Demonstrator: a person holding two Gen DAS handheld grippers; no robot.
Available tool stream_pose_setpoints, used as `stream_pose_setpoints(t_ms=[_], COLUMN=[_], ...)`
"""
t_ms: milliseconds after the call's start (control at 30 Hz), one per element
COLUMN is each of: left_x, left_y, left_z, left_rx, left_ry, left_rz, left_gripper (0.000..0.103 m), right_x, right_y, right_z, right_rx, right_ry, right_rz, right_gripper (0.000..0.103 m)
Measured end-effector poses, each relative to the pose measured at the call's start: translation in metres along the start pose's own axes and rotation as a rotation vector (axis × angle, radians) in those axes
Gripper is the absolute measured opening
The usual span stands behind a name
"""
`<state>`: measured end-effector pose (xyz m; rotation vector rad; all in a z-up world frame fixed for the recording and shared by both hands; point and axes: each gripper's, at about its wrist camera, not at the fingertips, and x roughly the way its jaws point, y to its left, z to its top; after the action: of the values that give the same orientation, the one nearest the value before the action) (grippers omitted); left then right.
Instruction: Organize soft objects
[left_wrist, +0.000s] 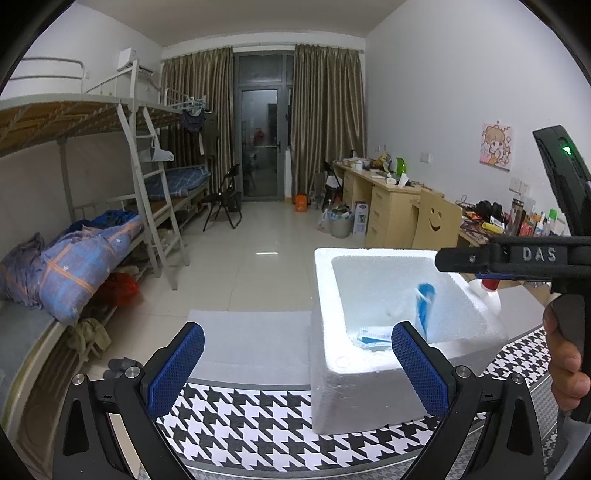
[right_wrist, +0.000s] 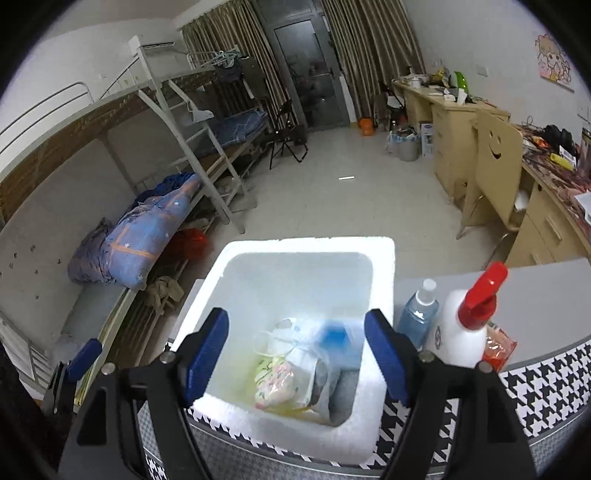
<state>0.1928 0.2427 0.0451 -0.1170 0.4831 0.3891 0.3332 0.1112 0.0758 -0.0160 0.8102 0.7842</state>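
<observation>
A blue-and-white soft packet (right_wrist: 338, 341) sits blurred in the white foam box (right_wrist: 384, 280), directly below the right gripper (right_wrist: 297, 345). In the left wrist view the same packet (left_wrist: 424, 306) stands nearly upright, its long axis running top to bottom with the blue end up. The blur suggests it is falling, though I can't say for sure. Under it, on the box floor, lie a floral pouch in a clear bag (right_wrist: 280, 380) and something grey and folded (right_wrist: 341, 391), both lying flat; these look like soft things already sorted, so I'd judge the task well under way.

The right gripper hangs over the box mouth with its blue pads spread wide and nothing between them, which fits a release made from above so the packet lands inside the walls and not on the rim. The left gripper (left_wrist: 297, 363) waits low on the near side of the box (left_wrist: 325, 354), fingers equally wide and empty, over the houndstooth cloth (left_wrist: 258, 424) that covers the table.

Just beside the box, on its right, stand a white spray bottle with a red trigger (right_wrist: 465, 328) and a small blue bottle (right_wrist: 419, 314), with a red packet (right_wrist: 498, 347) tucked behind them. The hard bottles probably stay out; the packet may be the next candidate.
</observation>
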Motion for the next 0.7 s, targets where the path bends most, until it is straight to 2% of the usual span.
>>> stream_pose_setpoints(t_ms=[200, 267, 367, 700], left_x=[-0.016, -0.022, -0.031, -0.067], left_y=[-0.007, -0.008, -0.01, -0.016], left_z=[0.0, 0.0, -0.001, -0.007], left_rx=[-0.002, -0.001, -0.001, -0.002], left_ry=[-0.022, -0.03, -0.036, -0.067], left_rz=[0.0, 0.0, 0.003, 0.003], left_gripper=[0.102, 0.102, 0.102, 0.102], right_x=[-0.017, -0.025, -0.038, -0.07], right_y=[0.008, 0.011, 0.017, 0.03], right_z=[-0.005, -0.009, -0.015, -0.035], right_rx=[-0.047, -0.064, -0.089, -0.145], right_ry=[-0.045, -0.076, -0.109, -0.187], right_rz=[-0.038, -0.052, -0.07, -0.134], right_gripper=[0.082, 0.088, 0.091, 0.094])
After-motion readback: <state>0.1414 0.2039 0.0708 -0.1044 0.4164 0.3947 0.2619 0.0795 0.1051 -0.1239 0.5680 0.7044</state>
